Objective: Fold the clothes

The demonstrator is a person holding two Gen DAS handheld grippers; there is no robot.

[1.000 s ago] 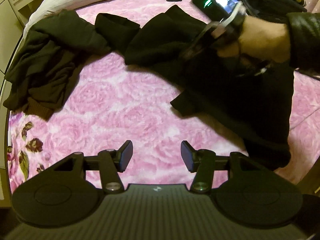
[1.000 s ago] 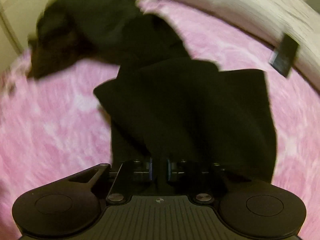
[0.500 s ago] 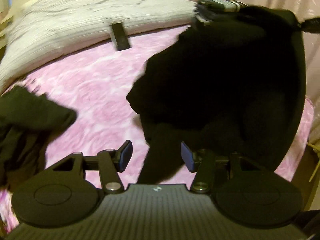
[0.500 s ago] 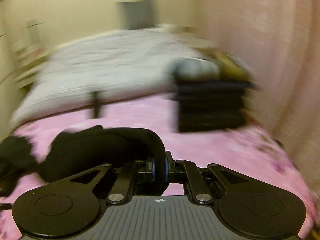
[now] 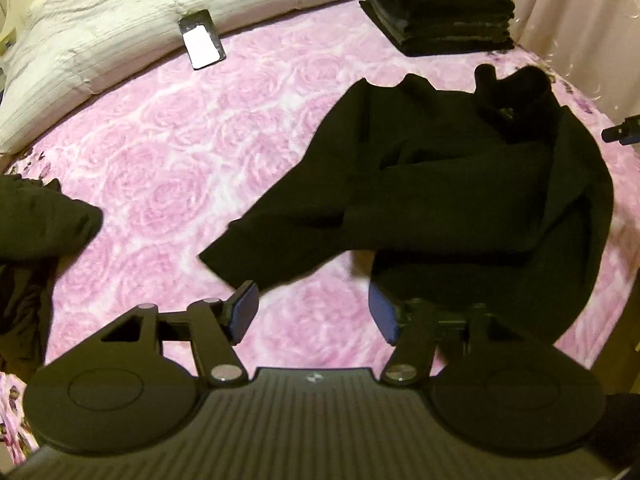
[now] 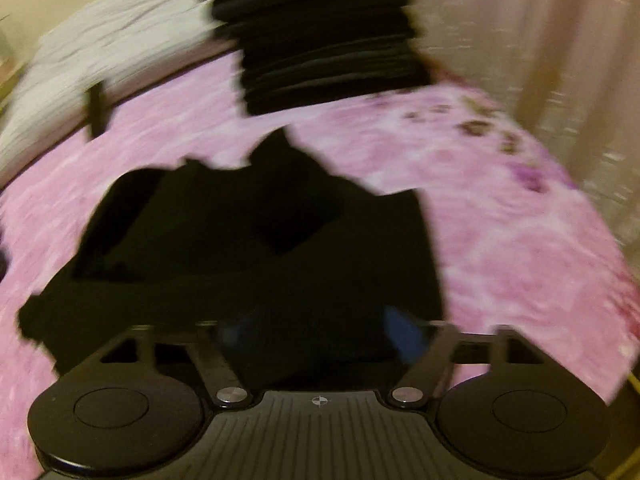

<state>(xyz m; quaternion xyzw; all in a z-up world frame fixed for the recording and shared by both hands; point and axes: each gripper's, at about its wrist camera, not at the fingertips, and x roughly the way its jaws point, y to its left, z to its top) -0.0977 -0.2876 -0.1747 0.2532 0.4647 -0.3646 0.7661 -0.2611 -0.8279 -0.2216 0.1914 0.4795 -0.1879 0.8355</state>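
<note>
Before you: matt black knit garment; plush pink rose-embossed blanket; crinkled white cloth duvet; your left tool, matt black ribbed plastic.

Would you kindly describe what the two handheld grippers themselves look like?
Both the left gripper and right gripper are matte black: ribbed body, two round discs, silver pivot screws, a small crosshair mark. Finger pads are blue.

Pink rose-patterned bed with black sweater, folded dark stack, phone, white quilt, dark clothes pile
</note>
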